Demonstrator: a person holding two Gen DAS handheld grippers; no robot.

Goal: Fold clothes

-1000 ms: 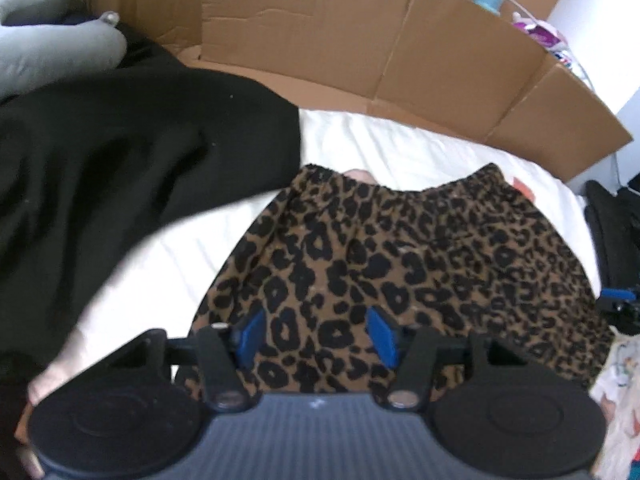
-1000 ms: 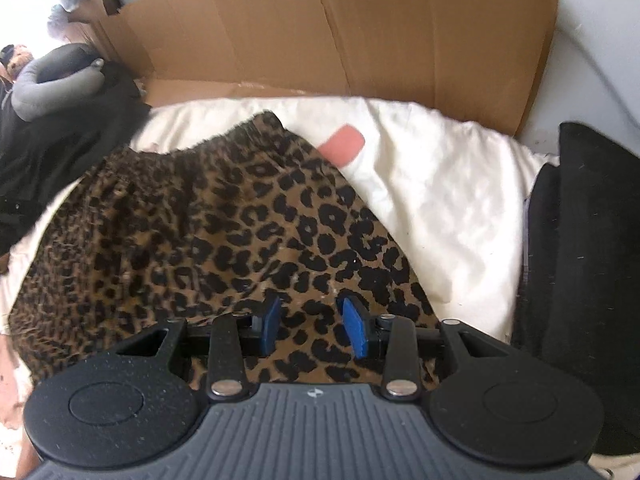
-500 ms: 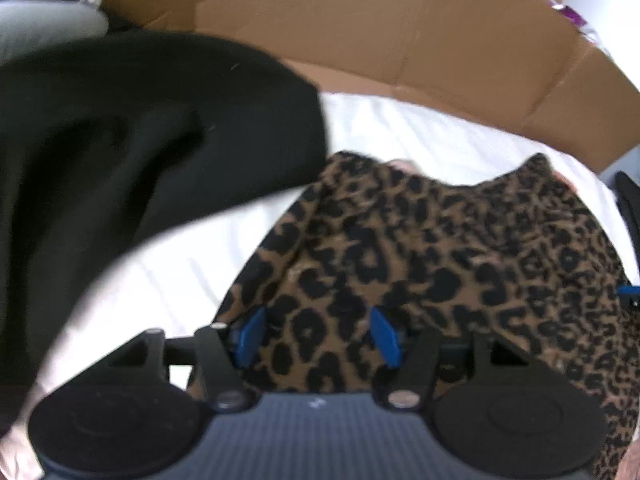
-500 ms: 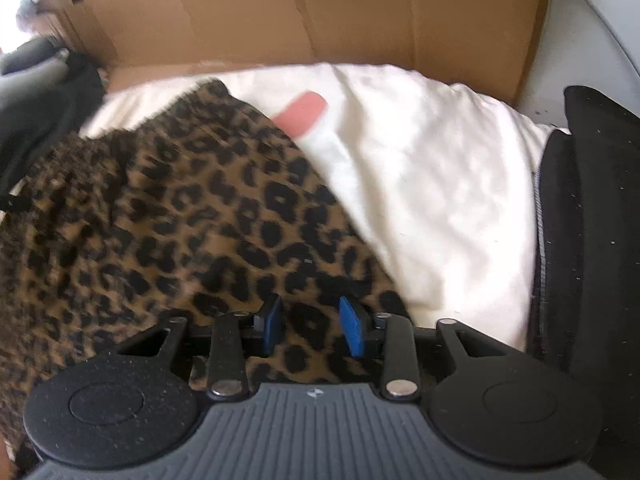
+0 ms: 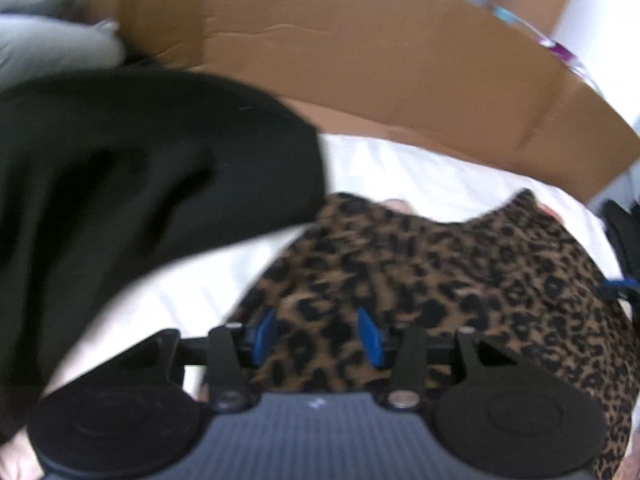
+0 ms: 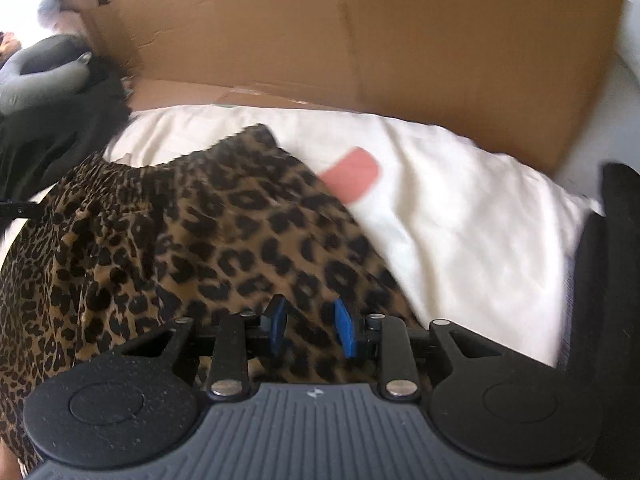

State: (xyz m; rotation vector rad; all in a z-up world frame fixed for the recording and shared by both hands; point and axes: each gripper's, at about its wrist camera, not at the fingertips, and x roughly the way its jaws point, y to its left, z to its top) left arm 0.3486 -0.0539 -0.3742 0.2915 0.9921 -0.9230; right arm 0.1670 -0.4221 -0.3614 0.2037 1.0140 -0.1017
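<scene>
Left tool (image 5: 318, 332) is closing over the leopard skirt (image 5: 440, 280) hem; right tool (image 6: 310, 328), jaws parted, seemingly ungripped. Unequal bites could skew the fold.

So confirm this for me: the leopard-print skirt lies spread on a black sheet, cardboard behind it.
Not quite: the sheet under the leopard-print skirt is white, not black, as the right wrist view shows. The black fabric is separate clothing at the sides. The cardboard does stand behind it.
</scene>
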